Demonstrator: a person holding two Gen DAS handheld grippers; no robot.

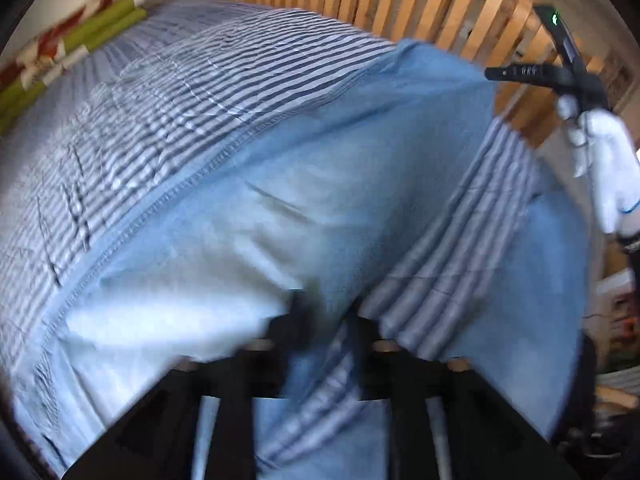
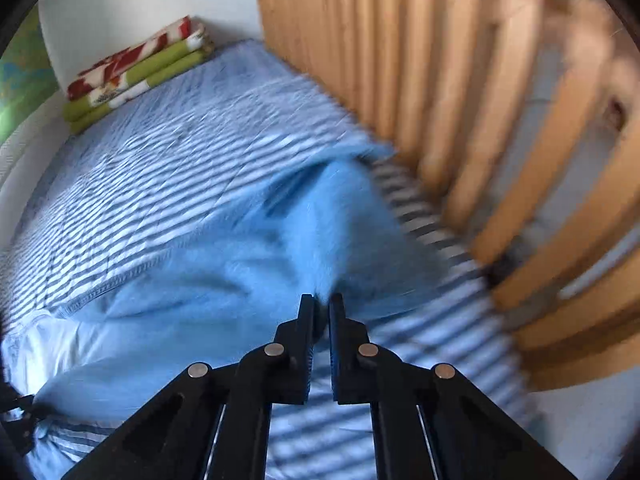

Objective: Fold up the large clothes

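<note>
In the left wrist view, a light blue garment (image 1: 320, 184) is seen spread over a blue-and-white striped bed cover (image 1: 168, 92), with a stitched hem running diagonally across it and a striped fold lying over its right part. The left gripper (image 1: 326, 312) is pointed steeply down at the cloth; its black fingers are blurred, a strip of blue fabric is seen between them, and whether it is pinched cannot be told. At the upper right, a white-gloved hand (image 1: 608, 168) is seen on the handle of the right gripper (image 1: 496, 74), whose tip meets the garment's far edge. A wooden slatted rail (image 1: 400, 4) is seen behind the bed, and folded red, white and green cloths (image 1: 68, 44) lie in the far corner.

In the right wrist view, the right gripper (image 2: 322, 304) is seen with its jaws drawn nearly together, clamped on a raised peak of the light blue garment (image 2: 248, 232). The striped bed cover (image 2: 160, 136) lies beneath and beyond it, the rail (image 2: 440, 92) to the right.
</note>
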